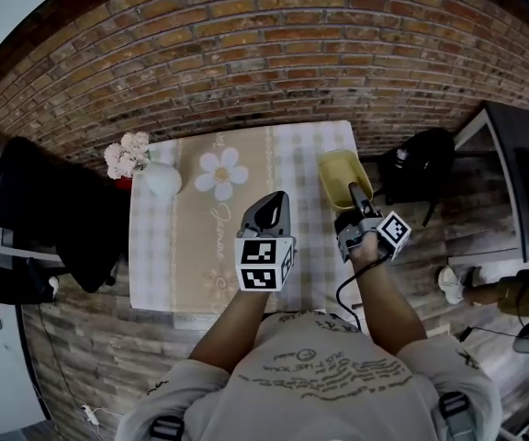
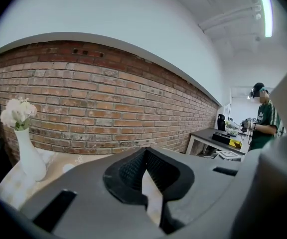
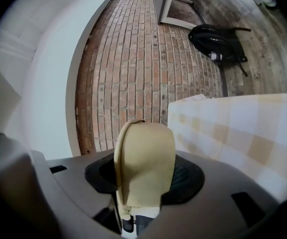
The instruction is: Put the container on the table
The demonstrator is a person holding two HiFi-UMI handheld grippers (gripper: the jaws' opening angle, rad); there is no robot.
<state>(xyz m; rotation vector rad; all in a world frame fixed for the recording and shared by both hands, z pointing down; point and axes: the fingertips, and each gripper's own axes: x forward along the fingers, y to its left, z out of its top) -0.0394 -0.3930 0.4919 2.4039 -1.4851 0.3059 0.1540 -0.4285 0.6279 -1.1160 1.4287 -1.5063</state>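
Note:
A pale yellow container (image 1: 342, 176) hangs over the right edge of the table (image 1: 154, 246), which has a checked cloth with a daisy print. My right gripper (image 1: 357, 198) is shut on the container's near end. In the right gripper view the container (image 3: 144, 158) sits between the black pads and hides most of them, with the cloth (image 3: 243, 133) beside it. Whether the container touches the table I cannot tell. My left gripper (image 1: 277, 200) hovers over the middle of the table. Its jaws (image 2: 144, 156) meet at the tips with nothing in them.
A white vase (image 1: 161, 179) of pale flowers (image 1: 129, 154) stands at the table's far left corner, also in the left gripper view (image 2: 29, 156). A black chair (image 1: 53, 209) is left of the table. A black bag (image 1: 418, 165) lies on the floor to the right, near a dark desk (image 1: 522, 182). A person (image 2: 263, 121) stands far off.

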